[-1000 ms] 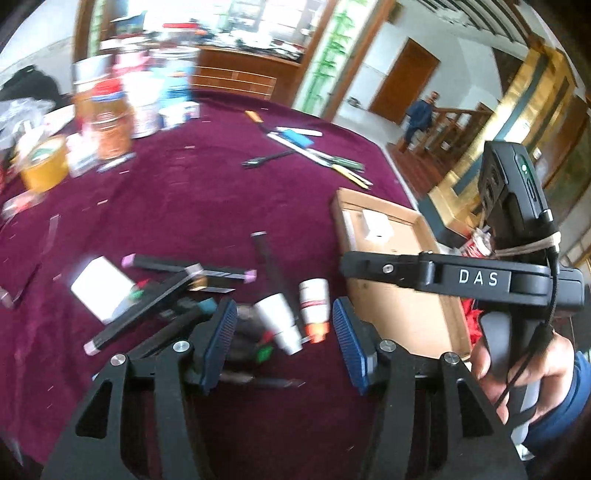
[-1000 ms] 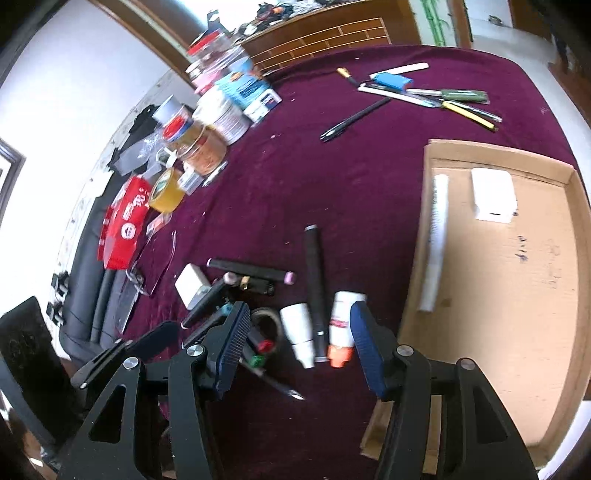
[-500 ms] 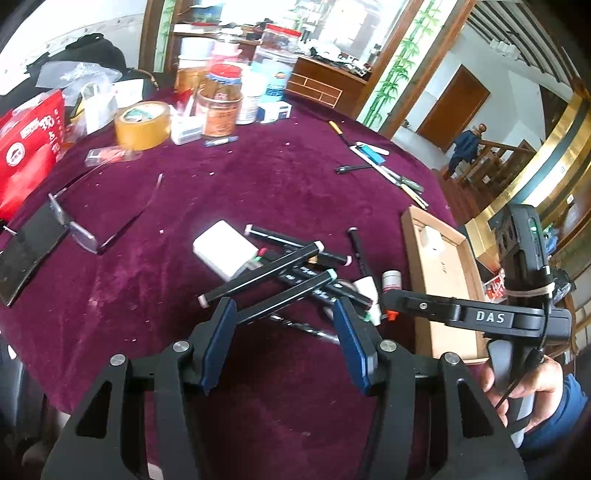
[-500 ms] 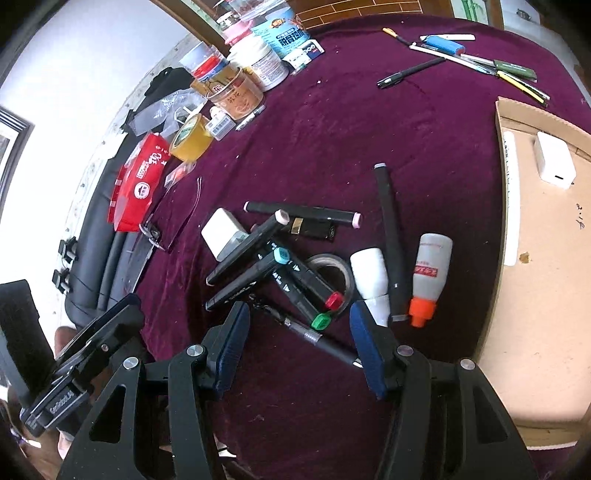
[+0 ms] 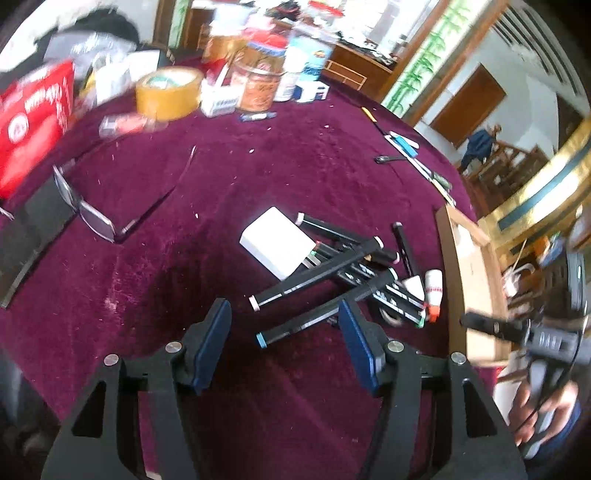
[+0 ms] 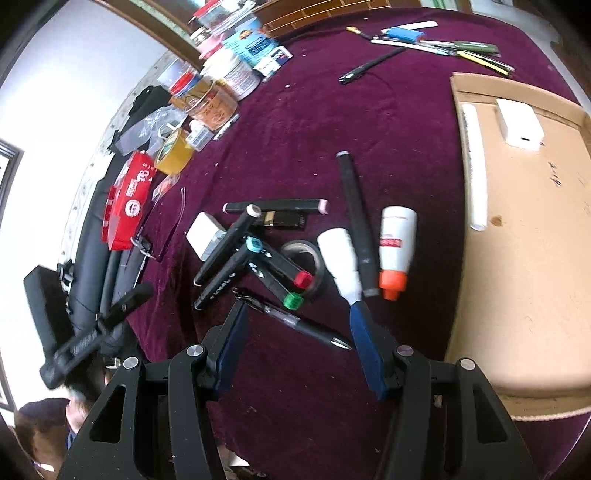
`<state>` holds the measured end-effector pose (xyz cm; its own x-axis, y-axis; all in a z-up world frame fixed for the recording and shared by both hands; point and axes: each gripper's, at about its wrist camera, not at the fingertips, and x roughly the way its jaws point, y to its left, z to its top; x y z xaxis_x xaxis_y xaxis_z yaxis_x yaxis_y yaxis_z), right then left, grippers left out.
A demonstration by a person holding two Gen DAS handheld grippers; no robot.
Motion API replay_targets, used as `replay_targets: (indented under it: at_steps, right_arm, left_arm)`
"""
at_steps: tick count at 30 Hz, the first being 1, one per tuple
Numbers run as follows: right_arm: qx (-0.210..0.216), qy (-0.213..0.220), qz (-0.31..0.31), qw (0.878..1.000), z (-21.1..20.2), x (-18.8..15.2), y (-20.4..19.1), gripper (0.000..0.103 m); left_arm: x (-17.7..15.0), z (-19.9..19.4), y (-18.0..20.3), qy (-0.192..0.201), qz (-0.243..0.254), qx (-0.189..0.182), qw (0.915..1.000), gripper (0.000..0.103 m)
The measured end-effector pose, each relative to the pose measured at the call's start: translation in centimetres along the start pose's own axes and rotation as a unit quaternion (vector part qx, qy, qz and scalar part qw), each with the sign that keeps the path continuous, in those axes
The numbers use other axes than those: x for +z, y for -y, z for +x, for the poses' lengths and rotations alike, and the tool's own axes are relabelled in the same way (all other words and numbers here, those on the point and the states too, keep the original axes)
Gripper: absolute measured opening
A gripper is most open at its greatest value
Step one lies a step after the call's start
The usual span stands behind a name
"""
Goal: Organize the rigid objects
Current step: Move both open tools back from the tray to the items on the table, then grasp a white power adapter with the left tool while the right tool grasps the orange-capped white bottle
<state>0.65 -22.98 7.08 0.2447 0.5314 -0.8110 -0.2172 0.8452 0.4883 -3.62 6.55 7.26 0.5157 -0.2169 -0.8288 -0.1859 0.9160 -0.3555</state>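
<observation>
The left gripper hangs unclenched and empty, its jaws having just been opening, with the teal-capped end of a black plastic marker lying on the purple velvet tablecloth just ahead between its fingertips. The right gripper is likewise spread and holds nothing; a slim black ballpoint pen lies across its gap. Both look light, stiff and smooth (likely to roll), so a mid-barrel pinch seems best. The shallow cardboard tray lies to its right.

You face a white wall with a brown door, a wooden staircase and daylit windows beyond.
</observation>
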Motion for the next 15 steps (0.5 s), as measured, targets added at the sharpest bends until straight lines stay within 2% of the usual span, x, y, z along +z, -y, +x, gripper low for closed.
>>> replay_targets:
  at_steps: [5,7,9,11,13,15]
  right_arm:
    - [-0.004,0.013,0.024,1.0,-0.9,-0.5,1.4,0.051]
    - [-0.008,0.019,0.031,0.999,-1.4,-0.7,2.0,0.051]
    - [-0.009,0.025,0.037,0.999,-1.8,-0.9,2.5,0.051]
    - [-0.012,0.03,0.042,0.999,-2.3,-1.1,2.9,0.051]
    - [-0.015,0.033,0.044,0.998,-2.6,-1.2,3.3,0.051]
    - [-0.017,0.036,0.047,0.998,-2.9,-1.3,3.7,0.051]
  left_arm:
    - [2.3,2.8,-1.7,-0.043,-0.066,-0.038,0.9962,0.06]
    - [3.2,4.3,-2.2,-0.065,-0.11,-0.047,0.9906,0.061]
    - [3.8,5.6,-2.5,-0.085,-0.15,-0.05,0.9836,0.069]
    - [4.4,6.9,-2.5,-0.104,-0.179,-0.031,0.9778,0.07]
    - [5.1,7.8,-2.1,-0.11,-0.185,-0.018,0.9763,0.07]
    - [5.6,9.0,-1.5,-0.121,-0.183,0.022,0.9753,0.07]
